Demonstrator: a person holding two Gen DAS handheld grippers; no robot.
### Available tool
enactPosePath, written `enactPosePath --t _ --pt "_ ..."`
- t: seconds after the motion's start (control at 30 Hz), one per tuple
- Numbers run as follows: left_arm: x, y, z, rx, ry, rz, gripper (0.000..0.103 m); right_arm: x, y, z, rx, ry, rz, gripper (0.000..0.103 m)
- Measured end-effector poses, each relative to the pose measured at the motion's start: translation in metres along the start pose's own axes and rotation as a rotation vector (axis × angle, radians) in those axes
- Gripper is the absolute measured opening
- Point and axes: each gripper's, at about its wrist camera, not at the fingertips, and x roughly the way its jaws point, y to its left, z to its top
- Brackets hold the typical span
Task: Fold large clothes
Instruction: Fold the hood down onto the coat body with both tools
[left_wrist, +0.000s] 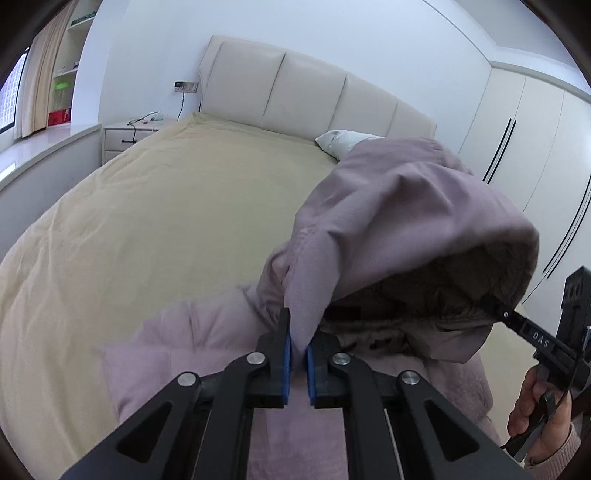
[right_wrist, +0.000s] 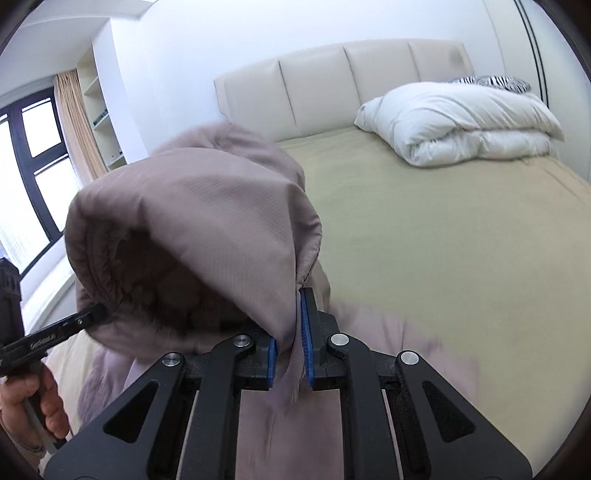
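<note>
**A:** Left wrist view first. How do you read the coat?

**B:** I judge it soft and bulky, padded, with a fleecy lining inside the hood, and its smooth shell may slip. It lies on the bed with the hood lifted; the bulk fills the frame from five to two o'clock. I would take it by the hood's rim, one hand on each side, where the hem gives the pads something to bite.

**A:** And your tool there?

**B:** My left gripper is clamped on a fold of the hood's edge, the blue pads pinching the cloth at six o'clock. At four o'clock I see the other tool's fingertip on the far rim.

**A:** Right wrist view?

**B:** The hood balloons from nine to twelve o'clock, open mouth towards nine. My right gripper is closed on its edge, cloth bunched between the pads. A white duvet sits at one o'clock, well apart.
</note>
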Motion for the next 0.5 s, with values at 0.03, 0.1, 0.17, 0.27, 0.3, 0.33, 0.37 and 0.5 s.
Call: enactPosePath --t 0.03,0.1,0.17,0.27,0.3,0.33,0.37,0.5 --pt "-0.006 0.001 -0.012 -0.017 0.013 -0.005 0.008 -0.009 -0.006 -0.016 0.013 0.021 0.021 0.011" --pt "-0.013 0.007 -0.042 -0.066 0.071 -0.02 0.008 -0.025 -0.011 -0.05 0.066 0.065 0.035 0.011" --pt "-0.022 0.011 -0.065 -0.092 0.104 -0.005 0.008 -0.035 -0.013 -0.078 0.12 0.111 0.072 0.012" --pt "-0.041 0.016 -0.089 -0.116 0.126 0.019 0.008 -0.052 -0.011 -0.116 0.169 0.185 0.088 0.012" --pt "-0.05 0.017 -0.093 -0.124 0.125 0.026 0.008 -0.059 -0.01 -0.124 0.168 0.197 0.084 0.012" --pt "-0.058 0.018 -0.098 -0.131 0.126 0.036 0.01 -0.068 -0.008 -0.129 0.16 0.196 0.078 0.012" --pt "-0.065 0.019 -0.102 -0.14 0.132 0.051 0.013 -0.079 -0.008 -0.131 0.15 0.188 0.071 0.012" --pt "-0.089 0.014 -0.091 -0.153 0.103 0.069 0.019 -0.128 -0.007 -0.122 0.138 0.105 0.058 0.012"
